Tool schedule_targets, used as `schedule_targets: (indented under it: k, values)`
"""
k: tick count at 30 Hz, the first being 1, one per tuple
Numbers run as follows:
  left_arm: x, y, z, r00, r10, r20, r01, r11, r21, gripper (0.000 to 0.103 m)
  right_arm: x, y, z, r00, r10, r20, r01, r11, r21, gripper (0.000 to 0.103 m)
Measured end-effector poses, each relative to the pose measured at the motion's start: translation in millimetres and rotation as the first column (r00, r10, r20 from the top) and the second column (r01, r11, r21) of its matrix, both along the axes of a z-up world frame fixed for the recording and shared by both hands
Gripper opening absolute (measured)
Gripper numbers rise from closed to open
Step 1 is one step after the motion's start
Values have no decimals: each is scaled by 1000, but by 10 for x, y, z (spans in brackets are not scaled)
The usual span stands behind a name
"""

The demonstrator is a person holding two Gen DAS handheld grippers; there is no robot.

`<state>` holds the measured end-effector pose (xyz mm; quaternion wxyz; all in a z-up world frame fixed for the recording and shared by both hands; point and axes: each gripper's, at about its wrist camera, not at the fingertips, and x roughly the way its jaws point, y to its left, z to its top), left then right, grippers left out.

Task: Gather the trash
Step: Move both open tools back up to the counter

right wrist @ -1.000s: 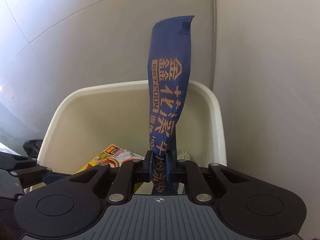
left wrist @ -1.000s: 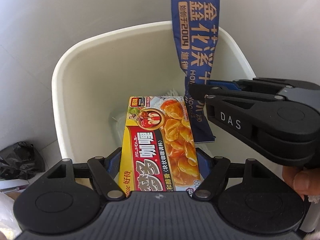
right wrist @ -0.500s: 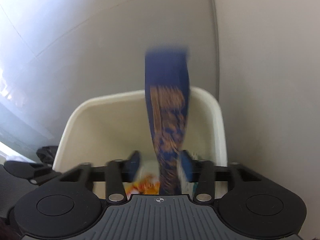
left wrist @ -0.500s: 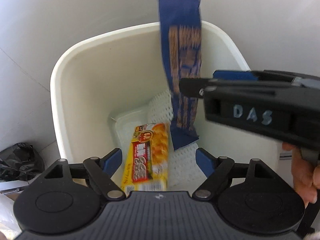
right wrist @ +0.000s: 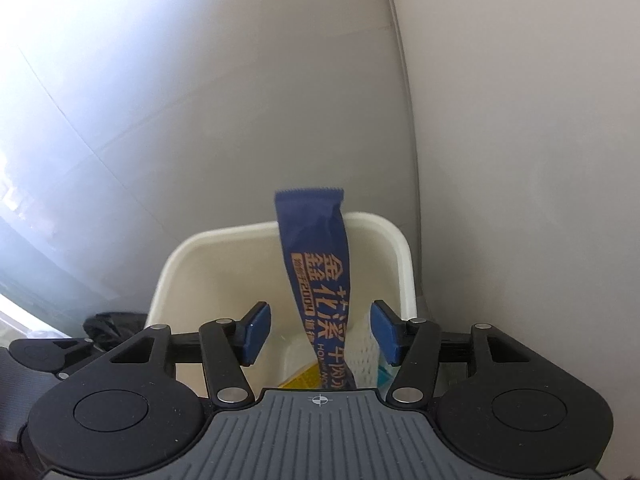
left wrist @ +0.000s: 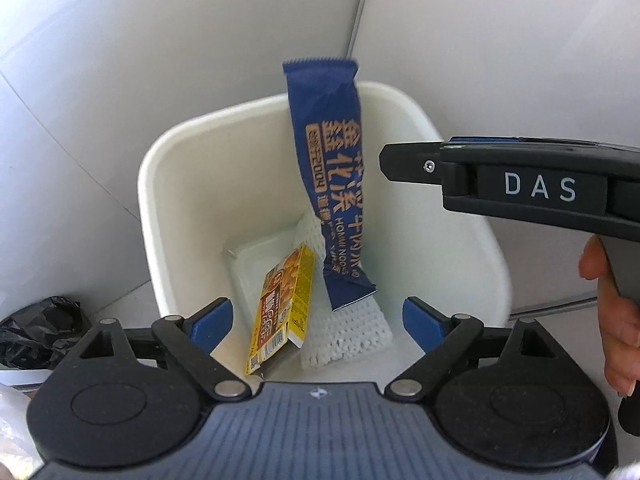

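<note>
Leaning against the far wall of a white bin [left wrist: 160, 184], a blue wrapper [left wrist: 332, 184] stands on end with its serrated top poking above the rim, free of both grippers. Its lower end rests on a white foam net [left wrist: 344, 332] at the bin's bottom, just beside a yellow box [left wrist: 280, 312] tipped on its edge and a clear tray [left wrist: 256, 256] lying under them. The left gripper [left wrist: 316, 320] hangs above the bin with its jaws spread wide, having just been opening, and nothing sits between its blue pads. The right gripper [right wrist: 318, 330] has also just been opening; its jaws stand apart on either side of the wrapper in its own view without touching it. A hand [left wrist: 616, 320] holds the right gripper's handle. A black bag [left wrist: 40, 332] lies on the floor left of the bin, near the grey walls [left wrist: 160, 40].
</note>
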<state>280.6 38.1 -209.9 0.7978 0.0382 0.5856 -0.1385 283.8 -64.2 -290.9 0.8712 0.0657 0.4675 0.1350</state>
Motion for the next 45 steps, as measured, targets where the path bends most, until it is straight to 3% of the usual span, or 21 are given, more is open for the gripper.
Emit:
schedule_targets:
  k: [11,21,35,45]
  values:
    - [-562,177,590,992,24,120,-22,1000,-16,102,-390,91,662,997,32,71,-36,998,54,81]
    - [-1049,270,1123,970,38,238,-40,999,5,103,-801,175,1348,983,102,156,-101,995,-11,94]
    - [-1394,188,1457,950,45,309,-40,999,-21,103,-1252,47,2175,973,114,203,-94,990,-104,99]
    - [-1562,49,1828,919,49,392,-26,998,-63,103,-1377,-416,2740,970,72,231,-38,988,-147,100]
